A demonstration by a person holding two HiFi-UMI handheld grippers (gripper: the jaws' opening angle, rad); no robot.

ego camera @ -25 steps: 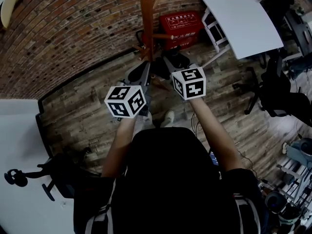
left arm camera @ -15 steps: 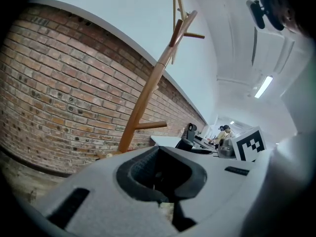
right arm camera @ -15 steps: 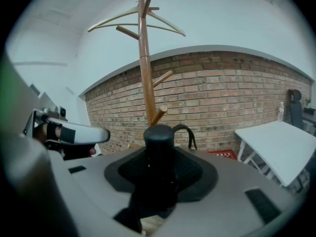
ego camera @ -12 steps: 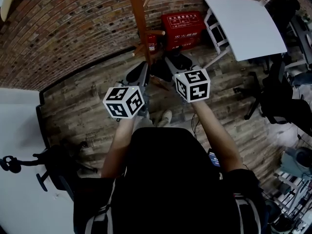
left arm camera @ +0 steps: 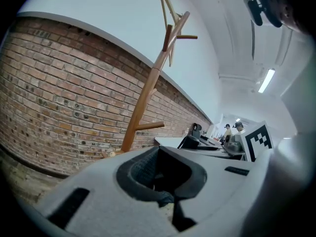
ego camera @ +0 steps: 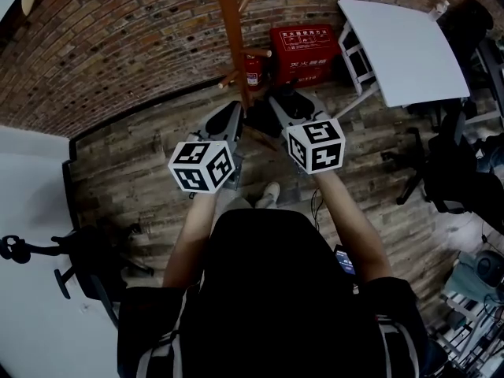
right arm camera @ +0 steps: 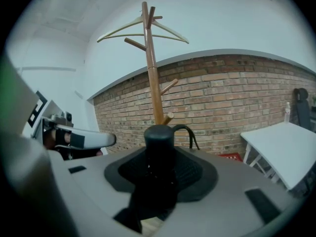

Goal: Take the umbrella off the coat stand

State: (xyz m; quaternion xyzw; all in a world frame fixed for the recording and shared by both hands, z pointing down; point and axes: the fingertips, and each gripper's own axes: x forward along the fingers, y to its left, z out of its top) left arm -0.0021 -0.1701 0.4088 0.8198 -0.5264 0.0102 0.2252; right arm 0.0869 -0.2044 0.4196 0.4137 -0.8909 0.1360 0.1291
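In the head view the wooden coat stand [ego camera: 228, 22] rises in front of the brick wall. It also shows in the left gripper view as the coat stand [left arm camera: 143, 98] and in the right gripper view as the coat stand [right arm camera: 152, 68], which has a hanger at its top. My right gripper [ego camera: 285, 110] is shut on the black umbrella [ego camera: 262, 116], and the umbrella's round handle with its strap [right arm camera: 159, 142] stands between the pads. The umbrella hangs clear of the pegs. My left gripper [ego camera: 230, 118] is level beside it. Its jaws are together and I see nothing plainly between them.
A red box [ego camera: 303, 50] and a small fire extinguisher [ego camera: 252, 71] stand by the stand's foot. At the right is a white table [ego camera: 402, 42] with black office chairs [ego camera: 449, 164] near it. Another chair [ego camera: 87, 262] stands at the left by a white wall.
Both hands have drifted slightly, the right one a little upward, with the umbrella still in the right gripper. Neither gripper's jaws have changed.
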